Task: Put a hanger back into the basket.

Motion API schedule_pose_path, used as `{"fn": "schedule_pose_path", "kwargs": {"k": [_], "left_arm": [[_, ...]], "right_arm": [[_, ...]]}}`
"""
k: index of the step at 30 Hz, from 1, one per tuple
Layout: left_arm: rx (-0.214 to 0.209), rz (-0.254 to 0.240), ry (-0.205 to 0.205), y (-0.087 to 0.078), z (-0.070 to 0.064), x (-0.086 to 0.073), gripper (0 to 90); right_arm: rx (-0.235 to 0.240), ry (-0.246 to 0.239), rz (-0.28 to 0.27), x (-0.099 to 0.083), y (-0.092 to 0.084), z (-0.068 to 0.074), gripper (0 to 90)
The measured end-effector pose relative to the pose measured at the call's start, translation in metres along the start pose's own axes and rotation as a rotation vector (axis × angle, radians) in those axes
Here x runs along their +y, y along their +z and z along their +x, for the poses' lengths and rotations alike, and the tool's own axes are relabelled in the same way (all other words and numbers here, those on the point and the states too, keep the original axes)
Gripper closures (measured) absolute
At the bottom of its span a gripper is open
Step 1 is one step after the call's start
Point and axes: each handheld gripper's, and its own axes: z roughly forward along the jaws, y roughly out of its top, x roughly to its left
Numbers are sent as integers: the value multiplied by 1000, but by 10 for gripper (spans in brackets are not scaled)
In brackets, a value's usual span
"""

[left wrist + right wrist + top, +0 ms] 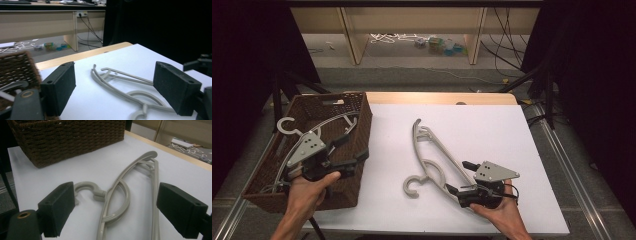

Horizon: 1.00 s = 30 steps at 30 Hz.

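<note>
Grey hanger (pixel 432 155) lies flat on the white table (pixel 492 120), roughly mid-table, hook end (pixel 411 186) toward the person's side and curled open to the left, the far shoulder tip (pixel 416 122) pointing away toward the table's back edge. In the right gripper view the hanger (pixel 120 197) runs up between the two black jaws without touching either pad; its hook sits just beside the left pad. Right gripper (pixel 462 181) rests low on the table at the hanger's near arm, held in the right hand (pixel 499 212); jaws spread wide, nothing clamped. Whether its tips touch the hanger in the high view cannot be told. Left gripper (pixel 349 152) is over the near right part of the basket (pixel 362 107), held in the left hand (pixel 307 192), pointing right toward the table; jaws released and wide apart, empty. In the left gripper view the hanger (pixel 117 85) shows on the table beyond the gap between the pads, well apart from them, and the basket's woven rim (pixel 17 67) sits at the left. The brown wicker basket stands at the left edge of the table, apart from the hanger. A second hanger (pixel 292 127), same grey, lies inside it, its hook sticking out over the left rim. Beyond the table: floor with cables (pixel 392 37) and wooden bench legs (pixel 352 35).
</note>
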Motion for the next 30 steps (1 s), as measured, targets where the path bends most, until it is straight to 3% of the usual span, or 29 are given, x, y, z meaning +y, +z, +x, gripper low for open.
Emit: {"fn": "schedule_pose_path", "kwargs": {"k": [7, 16, 22, 25, 28, 30], "left_arm": [[-58, -5, 51, 9, -23, -7, 182], [-108, 0, 76, 19, -32, -27, 184], [-92, 0, 80, 20, -32, -42, 183], [-83, -12, 135, 20, -30, -47, 181], [-69, -8, 142, 19, -30, -53, 182], [-71, -14, 141, 18, -31, -57, 182]], "right_arm": [[11, 16, 2, 0, 0, 1, 161], [9, 17, 4, -1, -1, 2, 161], [3, 20, 3, -1, -1, 2, 161], [7, 11, 6, -2, -1, 2, 161], [23, 16, 9, -2, 0, 3, 161], [3, 2, 6, -2, 0, 3, 161]]}}
